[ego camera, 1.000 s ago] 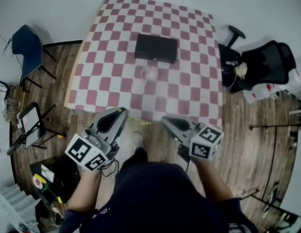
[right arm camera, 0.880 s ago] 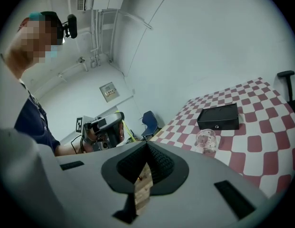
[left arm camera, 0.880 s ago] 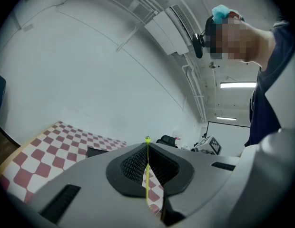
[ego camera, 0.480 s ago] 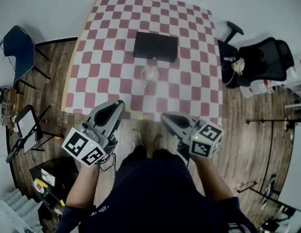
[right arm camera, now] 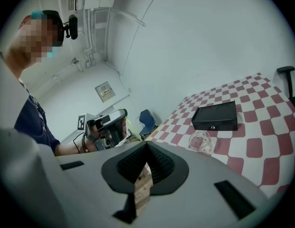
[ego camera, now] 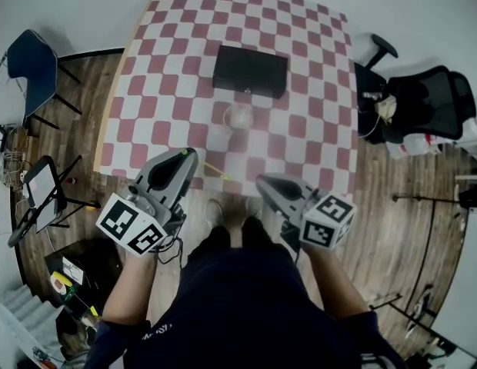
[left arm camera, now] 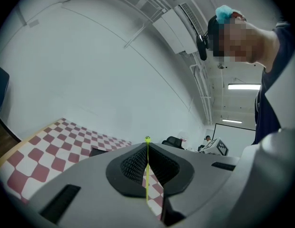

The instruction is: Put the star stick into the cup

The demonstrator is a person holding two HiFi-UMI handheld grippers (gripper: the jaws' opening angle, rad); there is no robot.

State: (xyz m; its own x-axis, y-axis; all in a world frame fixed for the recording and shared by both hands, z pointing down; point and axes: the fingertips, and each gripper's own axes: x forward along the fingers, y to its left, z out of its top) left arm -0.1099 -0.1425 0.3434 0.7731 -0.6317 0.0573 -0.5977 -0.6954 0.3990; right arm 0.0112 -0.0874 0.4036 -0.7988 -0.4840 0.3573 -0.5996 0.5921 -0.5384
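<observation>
Clamps left gripper (ego camera: 186, 154) on shaft of light, likely bendy star stick (left arm camera: 147, 179), short of cup (ego camera: 239, 116); holds right gripper (ego camera: 263, 181) fingers closed, empty.

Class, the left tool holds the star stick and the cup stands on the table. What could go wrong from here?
The thin star stick, pinched in the shut left tool, could twist or slip. The clear cup is hard to see; a missed aim might tip it.

Cup (ego camera: 240, 116) approach from near table (ego camera: 315, 133) edge open; black box (ego camera: 250, 71) close behind cup.
</observation>
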